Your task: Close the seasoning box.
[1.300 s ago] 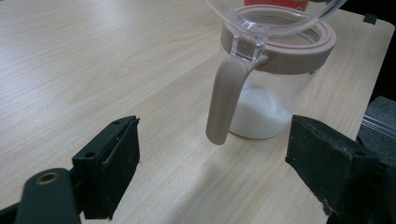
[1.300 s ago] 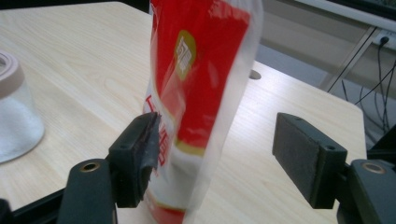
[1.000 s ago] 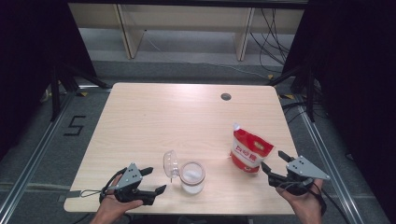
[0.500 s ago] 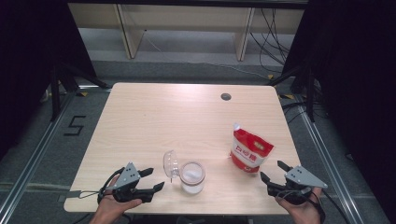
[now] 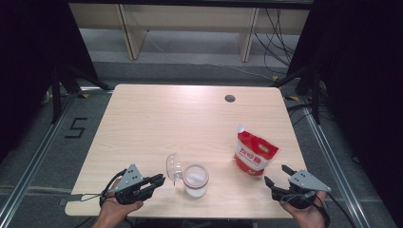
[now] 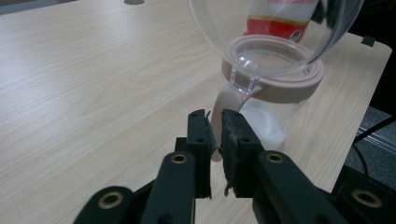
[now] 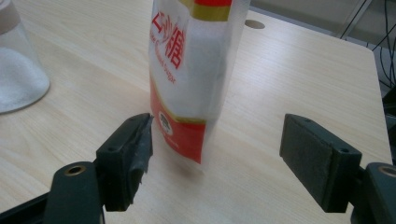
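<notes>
A clear jar (image 5: 196, 179) with white powder in it stands near the table's front edge, its clear dome lid (image 5: 173, 167) swung open to the left. My left gripper (image 5: 160, 179) lies level just left of it. In the left gripper view that gripper (image 6: 214, 122) has just been closing and is now shut on the jar's beige tab (image 6: 224, 105), below the beige rim (image 6: 271, 88). A red and white bag (image 5: 254, 153) stands upright at the right. My right gripper (image 5: 275, 174) sits open in front of it; its jaws (image 7: 219, 140) stand wide, short of the bag (image 7: 191, 60).
The light wooden table (image 5: 190, 123) has a round cable hole (image 5: 230, 99) at the back right. Its front edge lies just under both hands. Black curtains and metal floor rails flank the table, with shelving legs behind.
The left jaws have gone from open to closed on the jar's tab. The right gripper has drifted slightly toward the front edge and stays open. Jar and bag have not moved.
</notes>
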Demonstrator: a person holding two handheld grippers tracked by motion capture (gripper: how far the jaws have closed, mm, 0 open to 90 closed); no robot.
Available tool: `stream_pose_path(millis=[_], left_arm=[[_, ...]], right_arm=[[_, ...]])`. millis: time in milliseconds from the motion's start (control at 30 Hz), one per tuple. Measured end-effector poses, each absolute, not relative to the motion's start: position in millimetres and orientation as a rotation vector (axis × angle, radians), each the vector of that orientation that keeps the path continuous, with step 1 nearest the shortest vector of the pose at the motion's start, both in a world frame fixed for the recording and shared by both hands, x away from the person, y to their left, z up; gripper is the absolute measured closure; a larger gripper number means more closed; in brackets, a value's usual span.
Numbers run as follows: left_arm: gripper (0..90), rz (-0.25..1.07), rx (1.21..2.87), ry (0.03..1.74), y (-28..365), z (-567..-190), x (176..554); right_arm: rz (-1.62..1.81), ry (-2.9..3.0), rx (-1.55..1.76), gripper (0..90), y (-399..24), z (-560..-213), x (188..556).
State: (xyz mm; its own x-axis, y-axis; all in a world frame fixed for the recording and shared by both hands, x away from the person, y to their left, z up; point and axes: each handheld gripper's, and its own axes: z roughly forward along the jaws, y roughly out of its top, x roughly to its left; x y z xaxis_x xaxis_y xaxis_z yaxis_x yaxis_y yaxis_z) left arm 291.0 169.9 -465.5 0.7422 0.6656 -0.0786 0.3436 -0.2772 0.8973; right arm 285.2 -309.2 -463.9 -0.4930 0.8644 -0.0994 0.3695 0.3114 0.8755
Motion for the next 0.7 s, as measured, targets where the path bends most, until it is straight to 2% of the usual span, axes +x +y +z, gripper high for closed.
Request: stream_pose_path(millis=[267, 700], left_arm=[[87.8, 0.378, 1.852, 0.752, 162.2, -455.4, 291.4], [89.2, 0.376, 1.873, 0.703, 147.5, -450.7, 291.2]], right_arm=[[1.096, 2.015, 1.087, 27.4, -309.8, -464.3, 285.1], [1.081, 2.013, 1.091, 28.1, -310.5, -464.0, 284.4]])
